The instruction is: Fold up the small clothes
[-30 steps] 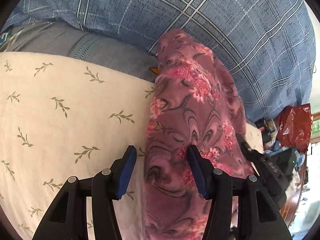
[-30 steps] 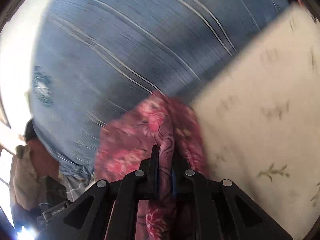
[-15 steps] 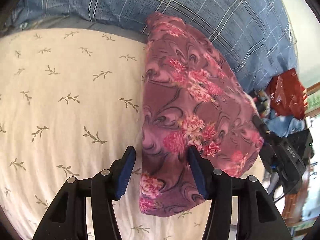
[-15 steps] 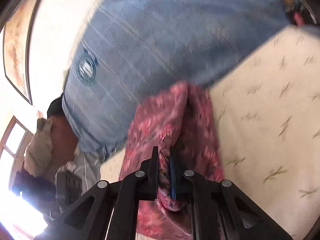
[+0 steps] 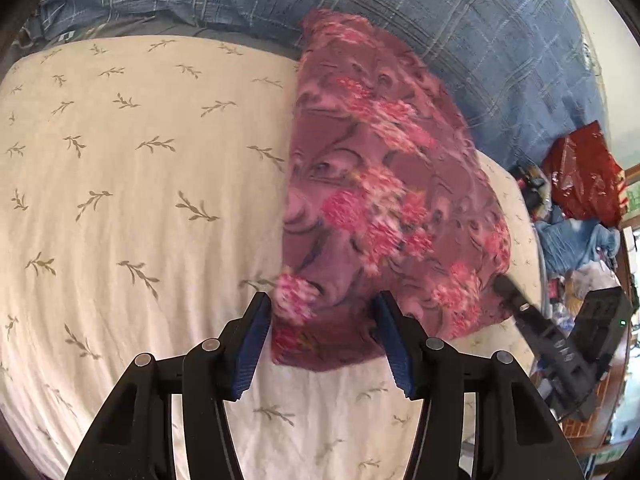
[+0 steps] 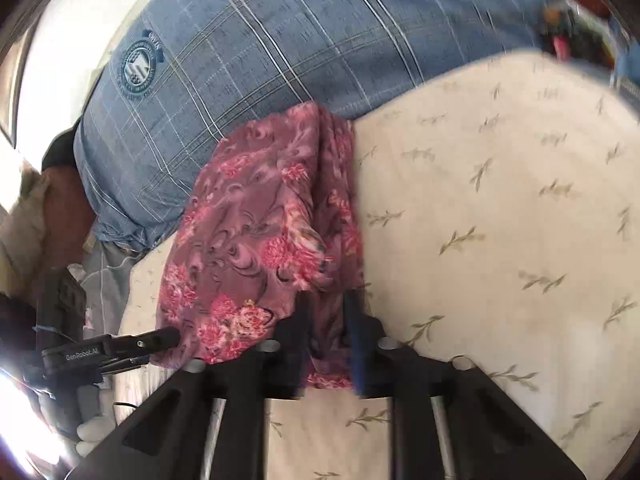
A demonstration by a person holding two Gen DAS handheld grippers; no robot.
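A small pink-purple floral garment (image 5: 384, 200) lies folded on the cream leaf-print sheet (image 5: 140, 200), its far end against the person's blue plaid shirt. My left gripper (image 5: 322, 320) is open and empty, its jaws straddling the garment's near left corner from above. My right gripper (image 6: 326, 320) has its jaws slightly apart around the garment's (image 6: 256, 232) near edge; the cloth still runs between them. The right gripper also shows in the left wrist view (image 5: 540, 332) at the garment's right corner, and the left gripper shows in the right wrist view (image 6: 120, 348).
The person in the blue plaid shirt (image 5: 440, 20) stands along the far side of the bed. A red plastic bag (image 5: 584, 176) and cluttered items (image 5: 576, 240) lie beyond the bed's right edge. The sheet extends wide to the left.
The garment has come down from hanging to lying flat on the sheet. My right gripper's jaws have parted from tightly shut. My left gripper stayed open and drew back.
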